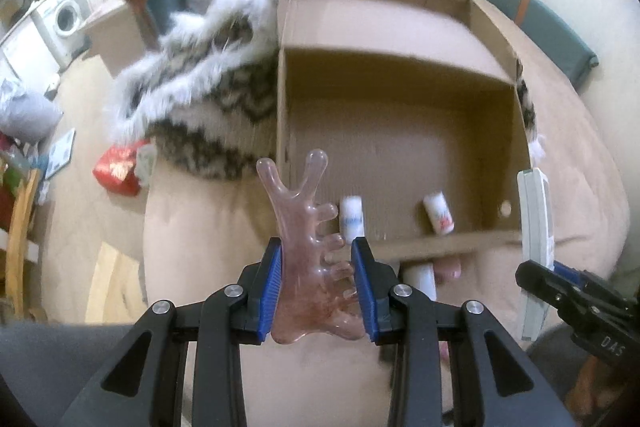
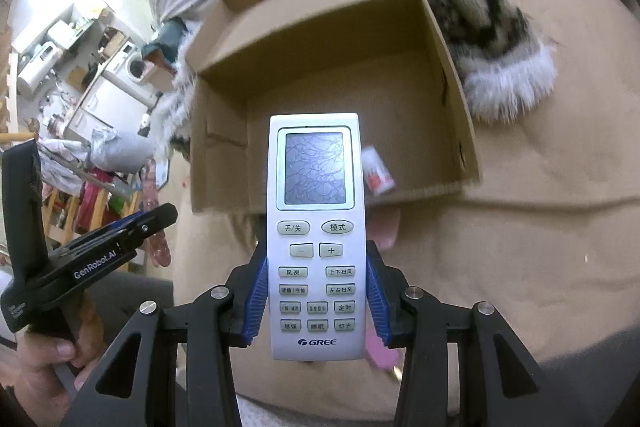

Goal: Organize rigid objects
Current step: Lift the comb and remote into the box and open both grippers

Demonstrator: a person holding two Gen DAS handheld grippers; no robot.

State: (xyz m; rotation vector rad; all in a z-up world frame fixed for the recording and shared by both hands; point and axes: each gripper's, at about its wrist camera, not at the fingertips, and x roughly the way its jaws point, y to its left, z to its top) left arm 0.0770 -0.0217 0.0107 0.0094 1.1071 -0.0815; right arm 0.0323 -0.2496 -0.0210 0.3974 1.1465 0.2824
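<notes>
In the left wrist view my left gripper (image 1: 318,259) is shut on a translucent pink comb-shaped massage tool (image 1: 310,247), held above the near wall of an open cardboard box (image 1: 400,131). Two small white bottles (image 1: 352,217) (image 1: 439,214) lie on the box floor near that wall. In the right wrist view my right gripper (image 2: 317,275) is shut on a white air-conditioner remote (image 2: 316,239), upright with its screen facing the camera, just in front of the same cardboard box (image 2: 340,99). The remote (image 1: 535,251) and the right gripper (image 1: 544,273) also show at the right of the left view.
The box rests on a beige cushioned surface (image 2: 540,227). A furry patterned blanket (image 1: 200,95) lies behind and left of the box. A pink object (image 2: 386,227) lies on the cushion behind the remote. Cluttered floor and a washing machine (image 1: 66,17) are far left.
</notes>
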